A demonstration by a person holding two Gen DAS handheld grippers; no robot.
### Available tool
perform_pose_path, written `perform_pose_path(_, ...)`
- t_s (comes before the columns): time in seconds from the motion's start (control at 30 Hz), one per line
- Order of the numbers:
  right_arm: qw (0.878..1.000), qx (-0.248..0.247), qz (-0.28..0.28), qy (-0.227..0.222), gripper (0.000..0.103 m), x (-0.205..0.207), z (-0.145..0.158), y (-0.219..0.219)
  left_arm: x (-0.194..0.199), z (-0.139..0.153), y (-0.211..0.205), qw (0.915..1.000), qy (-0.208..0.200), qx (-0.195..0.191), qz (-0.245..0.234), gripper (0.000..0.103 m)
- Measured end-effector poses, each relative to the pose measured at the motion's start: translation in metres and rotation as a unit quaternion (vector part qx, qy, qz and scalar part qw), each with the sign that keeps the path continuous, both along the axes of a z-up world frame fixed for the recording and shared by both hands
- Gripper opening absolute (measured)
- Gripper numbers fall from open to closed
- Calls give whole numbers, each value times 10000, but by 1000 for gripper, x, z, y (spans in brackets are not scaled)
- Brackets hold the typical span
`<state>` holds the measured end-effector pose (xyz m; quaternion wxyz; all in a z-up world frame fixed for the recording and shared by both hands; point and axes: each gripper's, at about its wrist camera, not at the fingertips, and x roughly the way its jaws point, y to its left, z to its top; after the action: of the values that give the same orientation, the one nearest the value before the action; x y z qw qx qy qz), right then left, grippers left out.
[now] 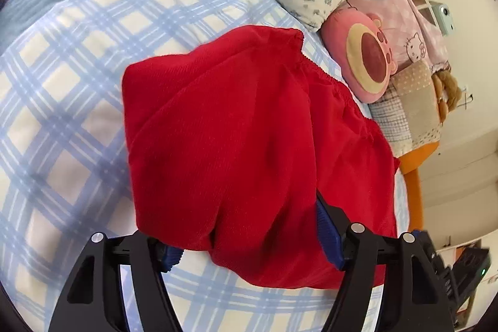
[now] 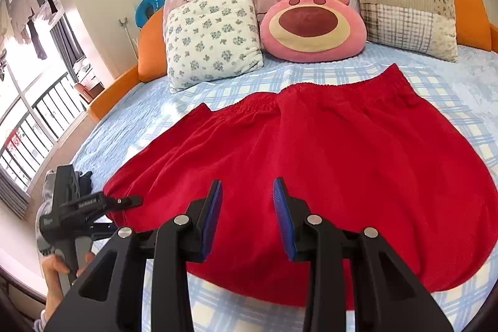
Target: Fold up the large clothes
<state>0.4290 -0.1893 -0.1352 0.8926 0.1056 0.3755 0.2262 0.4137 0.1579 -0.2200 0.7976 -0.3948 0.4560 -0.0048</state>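
One pair of red shorts (image 2: 311, 176) is spread on the plaid bed sheet (image 2: 451, 126), below three pillows. Its near-left edge is straddled by the wide-open left hand-held gripper (image 1: 253, 241). The right hand-held gripper (image 2: 247, 220) is held part-open above it, empty.

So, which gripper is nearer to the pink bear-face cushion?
Hard to tell: the left gripper is at the red garment's near-left edge and the right gripper at its near middle, both far from the cushion.
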Motion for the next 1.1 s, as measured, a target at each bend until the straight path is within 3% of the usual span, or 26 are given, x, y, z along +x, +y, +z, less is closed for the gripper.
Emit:
perform_pose_path(0.1, 9997, -43, -102, 214, 34, 16, -9, 5, -2, -2, 6, 9997, 91, -217, 115, 74)
perform_pose_path(0.23, 9984, 76, -114, 544, 34, 20, -32, 3, -4, 0, 8, 9997, 94, -193, 69, 74)
perform_pose_path(0.37, 9952, -421, -17, 881, 31, 16, -74, 14, -2, -8, 11, 9990, 152, -366, 196, 80)
perform_pose_path(0.43, 9953, -733, 42, 630, 31, 8, -89, 21, -2, -14, 11, 9981, 225, -486, 309, 83)
perform_pose_path(0.5, 9955, -775, 53, 539, 31, 4, -84, 23, -4, -16, 9, 9980, 213, -475, 346, 83)
perform_pose_path(0.57, 9975, -390, 160, 561, 29, 7, -72, 21, -8, -15, 8, 9986, 163, -391, 325, 83)
perform_pose_path(0.63, 9985, -350, 122, 413, 29, 11, -61, 22, -14, -14, 9, 9983, 149, -403, 382, 87)
perform_pose_path(0.73, 9989, -325, 59, 342, 29, 34, -43, 26, -23, -8, 12, 9983, 87, -295, 490, 91)
perform_pose_path(0.93, 9963, -373, -298, 719, 29, 101, -36, 31, -19, -4, 16, 9992, 69, -179, 354, 91)
perform_pose_path(1.03, 9910, -480, -522, 1136, 29, 134, -51, 32, -15, -4, 13, 9996, 75, -80, 277, 92)
perform_pose_path(1.1, 9822, -546, -527, 1720, 28, 157, -80, 31, -13, -6, 11, 9997, 72, -40, 245, 92)
